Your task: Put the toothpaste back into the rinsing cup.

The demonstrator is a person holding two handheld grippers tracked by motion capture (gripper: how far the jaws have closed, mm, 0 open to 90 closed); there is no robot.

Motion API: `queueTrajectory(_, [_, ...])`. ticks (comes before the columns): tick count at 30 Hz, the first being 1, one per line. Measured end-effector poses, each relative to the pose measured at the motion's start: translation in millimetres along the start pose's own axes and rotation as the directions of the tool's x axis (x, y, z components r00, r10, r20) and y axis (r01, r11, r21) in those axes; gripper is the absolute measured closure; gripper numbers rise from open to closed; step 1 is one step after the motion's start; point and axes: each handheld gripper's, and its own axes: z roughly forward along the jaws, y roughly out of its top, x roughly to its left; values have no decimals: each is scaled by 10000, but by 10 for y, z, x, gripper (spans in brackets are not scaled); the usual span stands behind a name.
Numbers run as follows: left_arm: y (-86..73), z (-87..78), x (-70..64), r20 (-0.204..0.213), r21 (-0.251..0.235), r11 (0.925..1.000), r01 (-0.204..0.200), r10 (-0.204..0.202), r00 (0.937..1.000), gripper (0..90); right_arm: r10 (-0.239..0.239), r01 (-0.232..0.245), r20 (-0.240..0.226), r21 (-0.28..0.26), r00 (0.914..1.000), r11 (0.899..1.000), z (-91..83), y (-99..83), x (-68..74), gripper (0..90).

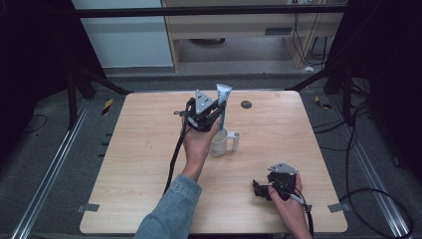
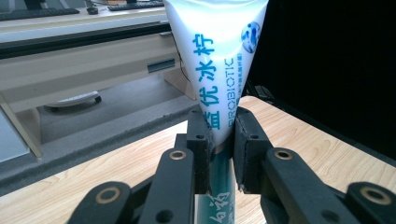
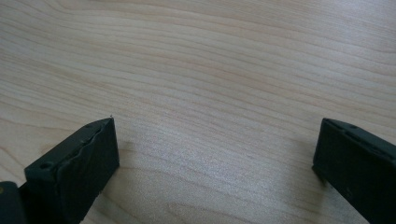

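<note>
I have the toothpaste tube point(image 1: 222, 102) pinched in my left gripper point(image 1: 217, 110), standing upright with its lower end down inside the white mug point(image 1: 218, 142) near the middle of the table point(image 1: 144, 149) — crimped flat end up. My guess is that I am either setting the tube into the mug or drawing it out; either way the thing to do well is to keep it plumb over the mug's mouth, move straight along its length, and not squeeze harder than needed, since a soft tube buckles and could tip the mug by its rim. The mug's handle point(image 1: 235, 141) points away from my hand, to the right.

My right gripper point(image 1: 271, 188) rests low on the table, nearer me and to the right of the mug, well apart from it, jaws spread wide with nothing between them.

The left gripper view adds what the high view cannot: the two pads point(image 2: 201, 140) clamp the tube point(image 2: 212, 60) just where its round body starts to flatten, with the blue "PROBIOTIC" lettering facing the camera. The right gripper view gives bare wood grain between its parted jaws.
</note>
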Motion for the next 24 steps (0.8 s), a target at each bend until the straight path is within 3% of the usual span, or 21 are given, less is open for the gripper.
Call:
queueTrajectory(7, [-81, 40, 26, -14, 152, 9997, 196, -196, 9998, 781, 14, -14, -15, 10, 10000, 10000, -2, 0, 1, 4])
queueTrajectory(24, [-225, 73, 29, -45, -89, 9995, 311, -312, 9995, 781, -9, 9, -15, -9, 10000, 10000, 0, 0, -1, 4])
